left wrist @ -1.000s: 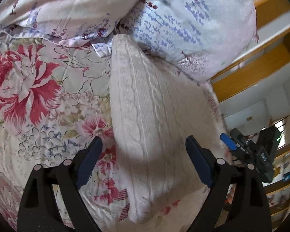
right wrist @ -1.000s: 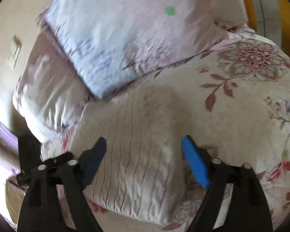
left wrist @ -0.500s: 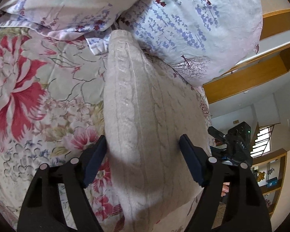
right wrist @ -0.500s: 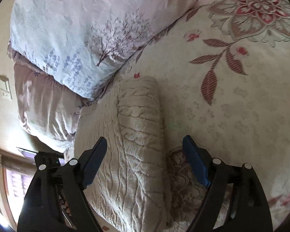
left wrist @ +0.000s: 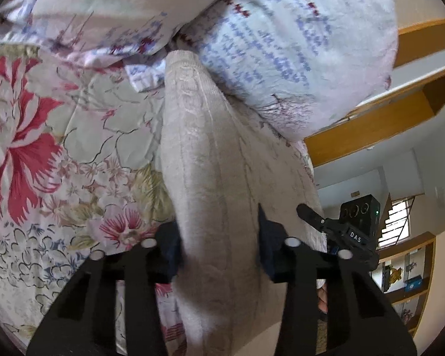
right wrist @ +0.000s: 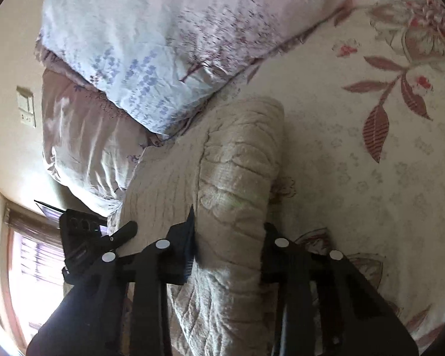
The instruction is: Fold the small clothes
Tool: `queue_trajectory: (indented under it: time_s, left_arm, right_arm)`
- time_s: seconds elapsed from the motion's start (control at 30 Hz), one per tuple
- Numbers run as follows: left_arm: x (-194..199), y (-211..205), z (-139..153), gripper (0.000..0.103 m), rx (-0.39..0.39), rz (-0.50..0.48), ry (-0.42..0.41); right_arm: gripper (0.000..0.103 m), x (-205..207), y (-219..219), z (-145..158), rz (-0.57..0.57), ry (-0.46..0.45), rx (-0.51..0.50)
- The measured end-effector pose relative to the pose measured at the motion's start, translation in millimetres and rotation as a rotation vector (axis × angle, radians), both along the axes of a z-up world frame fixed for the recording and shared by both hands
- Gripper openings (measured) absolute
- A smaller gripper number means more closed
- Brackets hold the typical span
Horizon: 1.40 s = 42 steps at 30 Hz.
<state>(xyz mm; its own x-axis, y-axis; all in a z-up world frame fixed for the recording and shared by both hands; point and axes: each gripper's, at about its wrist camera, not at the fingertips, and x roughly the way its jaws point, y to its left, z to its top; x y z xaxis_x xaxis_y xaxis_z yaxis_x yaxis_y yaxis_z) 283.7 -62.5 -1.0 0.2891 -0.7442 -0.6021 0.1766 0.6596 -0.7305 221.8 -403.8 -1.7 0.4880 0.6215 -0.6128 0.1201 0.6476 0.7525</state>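
Pinching opposite edges, the sweater (left wrist: 210,178) is clamped by the left gripper (left wrist: 219,246) and right gripper (right wrist: 228,249), presumably for folding.

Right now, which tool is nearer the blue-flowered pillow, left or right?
Cannot tell. The left tool and right tool each pinch an edge of the cream knit sweater, whose far end meets the pillow.

Cream cable-knit sweater (left wrist: 210,178) — folded, bunched lengthwise on floral bedspread, end against pillows

Floral bedspread (left wrist: 59,148), pillows (right wrist: 151,35), wooden shelves (left wrist: 406,270).
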Motion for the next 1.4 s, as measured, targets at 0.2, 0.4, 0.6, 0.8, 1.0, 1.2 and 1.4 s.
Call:
queue_trajectory:
  time_s: [0.2, 0.4, 0.6, 0.8, 1.0, 1.2, 1.4]
  left_arm:
    - [-18.3, 16.3, 26.0, 0.035, -0.049, -0.037, -0.051]
    - [-43.3, 79.9, 44.8, 0.035, -0.052, 0.004, -0.055]
    - [-48.6, 149.1, 48.4, 0.037, 0.002, 0.132, -0.061]
    - [-34.5, 167.5, 4.6, 0.049, 0.045, 0.221, 0.03]
    - [-66.3, 171.9, 43.5, 0.056, 0.169, 0.255, -0.162]
    - [-101.5, 146.5, 70.1, 0.067, 0.379, 0.187, -0.353]
    - [-101.0, 138.9, 54.0, 0.067, 0.483, 0.171, -0.308]
  right_arm:
    - [0.028, -13.0, 21.6, 29.6, 0.013, -0.094, 0.024]
    - [0.028, -16.8, 81.5, 46.1, 0.092, -0.149, 0.02]
    - [0.028, -3.7, 151.6, 44.3, 0.164, -0.209, -0.085]
    - [0.045, 24.3, 173.5, 1.6, 0.166, -0.042, -0.169]
    - [0.047, 19.9, 135.9, 15.0, 0.085, -0.056, -0.085]
    - [0.024, 21.2, 145.0, 20.0, 0.107, -0.084, -0.106]
    - [0.01, 23.6, 154.6, 20.2, 0.05, -0.115, -0.35]
